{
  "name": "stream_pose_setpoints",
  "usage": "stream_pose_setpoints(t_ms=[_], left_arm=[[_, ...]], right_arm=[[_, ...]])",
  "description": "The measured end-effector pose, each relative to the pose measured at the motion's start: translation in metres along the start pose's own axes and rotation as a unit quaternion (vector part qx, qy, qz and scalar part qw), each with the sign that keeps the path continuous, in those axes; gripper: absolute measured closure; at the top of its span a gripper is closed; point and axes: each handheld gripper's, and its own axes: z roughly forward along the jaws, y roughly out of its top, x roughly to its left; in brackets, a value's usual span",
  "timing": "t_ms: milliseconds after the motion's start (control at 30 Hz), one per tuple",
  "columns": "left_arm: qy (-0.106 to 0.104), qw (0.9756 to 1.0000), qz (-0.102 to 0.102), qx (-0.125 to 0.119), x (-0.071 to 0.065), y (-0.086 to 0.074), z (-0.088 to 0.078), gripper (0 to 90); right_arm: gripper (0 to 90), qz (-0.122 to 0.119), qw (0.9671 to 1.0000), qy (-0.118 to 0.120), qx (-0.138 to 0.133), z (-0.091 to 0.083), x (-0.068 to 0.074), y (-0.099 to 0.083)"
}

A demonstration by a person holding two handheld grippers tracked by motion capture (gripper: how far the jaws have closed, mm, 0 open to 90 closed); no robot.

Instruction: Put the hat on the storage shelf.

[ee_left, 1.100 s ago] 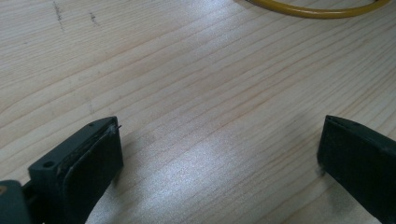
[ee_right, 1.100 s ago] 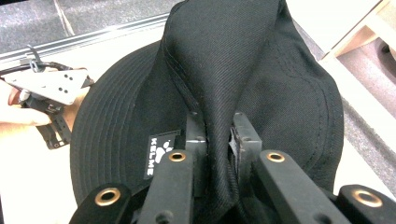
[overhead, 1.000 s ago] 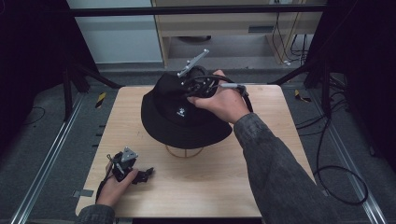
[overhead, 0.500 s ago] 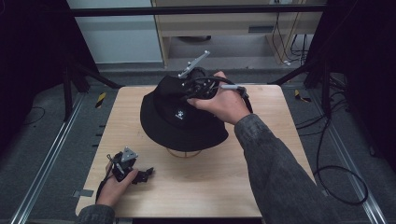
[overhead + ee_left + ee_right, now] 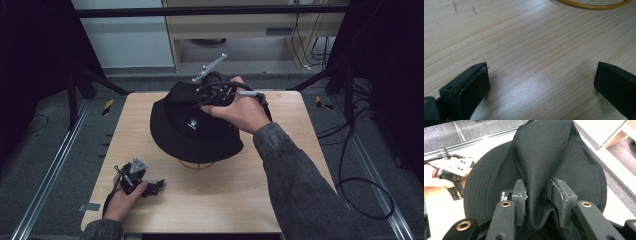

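Resting over a stand at the middle of the surface (image 5: 240, 200), the black hat (image 5: 185, 130) is soft, light cloth that bunches. The right gripper (image 5: 537, 195), just opening, has a crown fold between its jaws; the left gripper (image 5: 150, 186) sits open. Grip a thick fold.

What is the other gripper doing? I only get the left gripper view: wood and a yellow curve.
Observer: The right gripper has a fold of a black hat between its jaws, which have just been opening.
Operator: Where is the hat?
Observer: On a ring stand in the middle of the table.
Operator: Where is my gripper?
Observer: The left gripper is low by the table's near left corner, well apart from the hat.
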Motion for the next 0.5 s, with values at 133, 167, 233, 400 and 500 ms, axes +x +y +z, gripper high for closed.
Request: stream_pose_setpoints(t_ms=[133,167,233,400,500], left_arm=[[0.0,1.0,0.0,0.0,0.0,0.0,0.0,0.0],[0.0,1.0,0.0,0.0,0.0,0.0,0.0,0.0],[0.0,1.0,0.0,0.0,0.0,0.0,0.0,0.0],[0.0,1.0,0.001,0.0,0.0002,0.0,0.0,0.0],[0.0,1.0,0.001,0.0,0.0002,0.0,0.0,0.0]], right_arm=[[63.8,0.002,1.0,0.001,0.001,-0.0016,0.001,-0.0002],[63.7,0.003,1.0,0.001,0.0,-0.002,0.0011,-0.0002],[63.2,0.004,1.0,0.003,-0.002,-0.0026,0.0013,-0.0005],[62.3,0.006,1.0,0.006,-0.003,-0.0045,0.0023,-0.0013],[62.0,0.005,1.0,0.007,-0.003,-0.0072,0.0029,-0.0011]])
